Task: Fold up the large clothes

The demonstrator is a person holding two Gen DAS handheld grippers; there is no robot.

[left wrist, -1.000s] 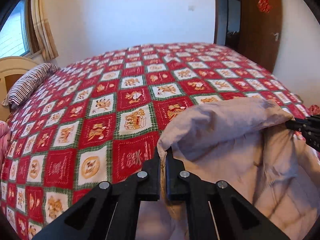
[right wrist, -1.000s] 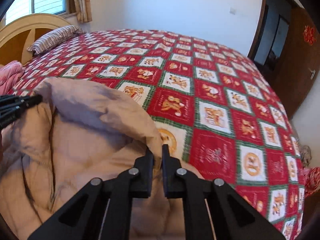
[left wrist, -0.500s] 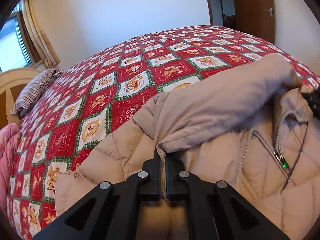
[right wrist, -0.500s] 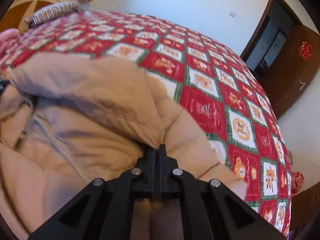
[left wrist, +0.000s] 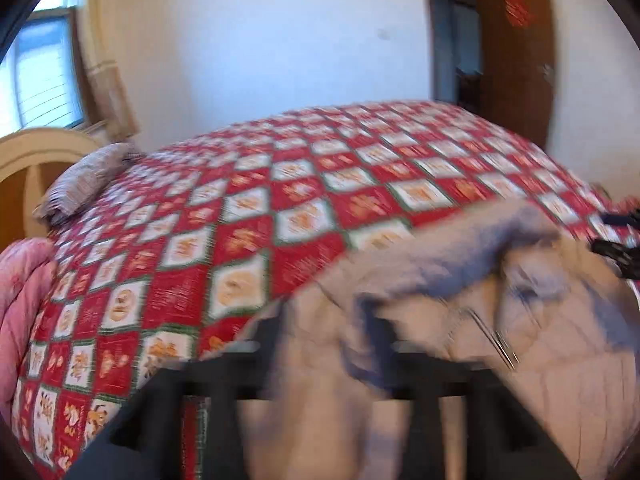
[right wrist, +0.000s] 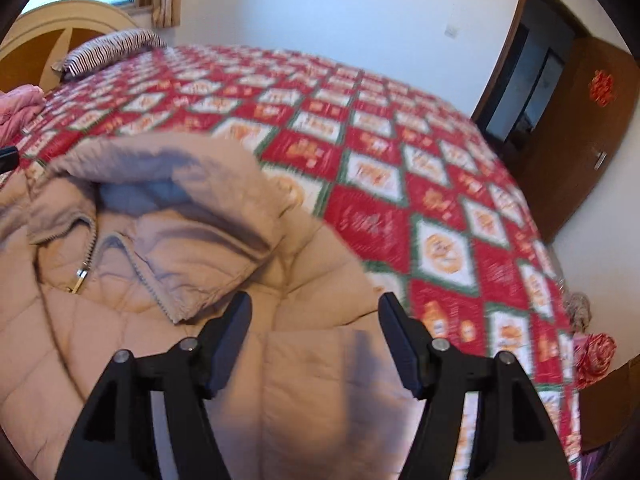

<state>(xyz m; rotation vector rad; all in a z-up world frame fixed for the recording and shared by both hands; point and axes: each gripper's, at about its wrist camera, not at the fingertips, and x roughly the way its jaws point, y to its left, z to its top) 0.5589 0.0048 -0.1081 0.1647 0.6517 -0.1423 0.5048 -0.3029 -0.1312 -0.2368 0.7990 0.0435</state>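
A beige padded jacket (right wrist: 160,280) lies on the red patterned bedspread (right wrist: 400,160), hood spread at the top, zipper partly open. My right gripper (right wrist: 316,312) is open and empty just above the jacket's right shoulder. In the blurred left wrist view the jacket (left wrist: 460,340) fills the lower right. My left gripper (left wrist: 328,332) is open, its fingers apart over the jacket's left shoulder, holding nothing. The right gripper's tip (left wrist: 616,240) shows at the right edge.
A striped pillow (right wrist: 112,50) lies by the wooden headboard (right wrist: 52,36). A pink quilt (left wrist: 20,320) is bunched at the bed's left side. A brown door (right wrist: 580,128) stands open on the right, near the bed's corner.
Both grippers were shut on the jacket's shoulders and laid it on the bed. Now both have opened, let go of it and lifted back.
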